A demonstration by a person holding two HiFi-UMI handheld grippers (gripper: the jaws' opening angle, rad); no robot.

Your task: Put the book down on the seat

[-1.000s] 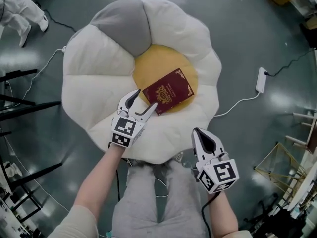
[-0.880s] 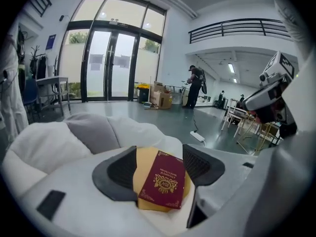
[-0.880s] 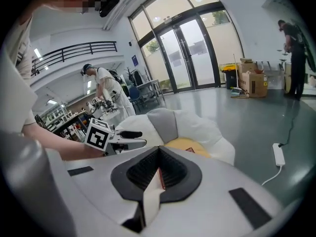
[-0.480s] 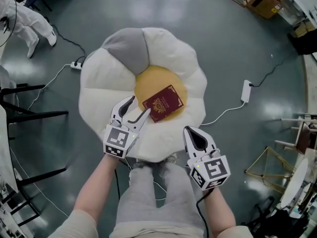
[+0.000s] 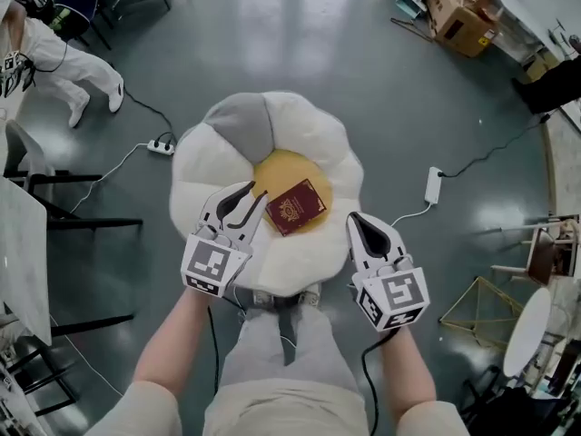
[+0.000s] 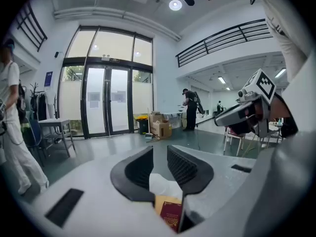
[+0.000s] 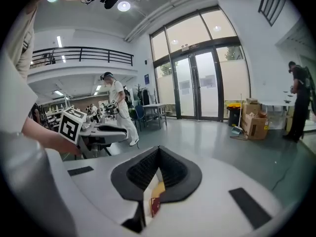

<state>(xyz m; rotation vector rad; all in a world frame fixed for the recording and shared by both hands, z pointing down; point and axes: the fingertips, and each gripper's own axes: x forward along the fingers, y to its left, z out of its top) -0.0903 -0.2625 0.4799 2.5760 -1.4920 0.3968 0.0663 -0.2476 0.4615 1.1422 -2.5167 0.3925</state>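
A dark red book (image 5: 295,207) with a gold emblem lies flat on the yellow middle of a flower-shaped seat (image 5: 213,166) with white petals and one grey petal. My left gripper (image 5: 258,190) hovers just left of the book, apart from it. Its jaws are closing and nothing is between them. In the left gripper view, the book (image 6: 170,214) shows below the narrow gap of the left gripper (image 6: 159,152). My right gripper (image 5: 356,216) is shut and empty over the seat's right front edge. A sliver of the book (image 7: 154,206) shows under the right gripper (image 7: 159,149).
White power strips lie on the grey floor right (image 5: 433,184) and left (image 5: 162,145) of the seat. Cardboard boxes (image 5: 458,7) stand at the back right. A person in white (image 5: 64,62) is at the far left, near black frames (image 5: 54,225). A wire frame (image 5: 481,307) stands right.
Both grippers have risen away from the seat, which now looks smaller. The left jaws have narrowed from wide open. The book has stayed on the yellow middle.
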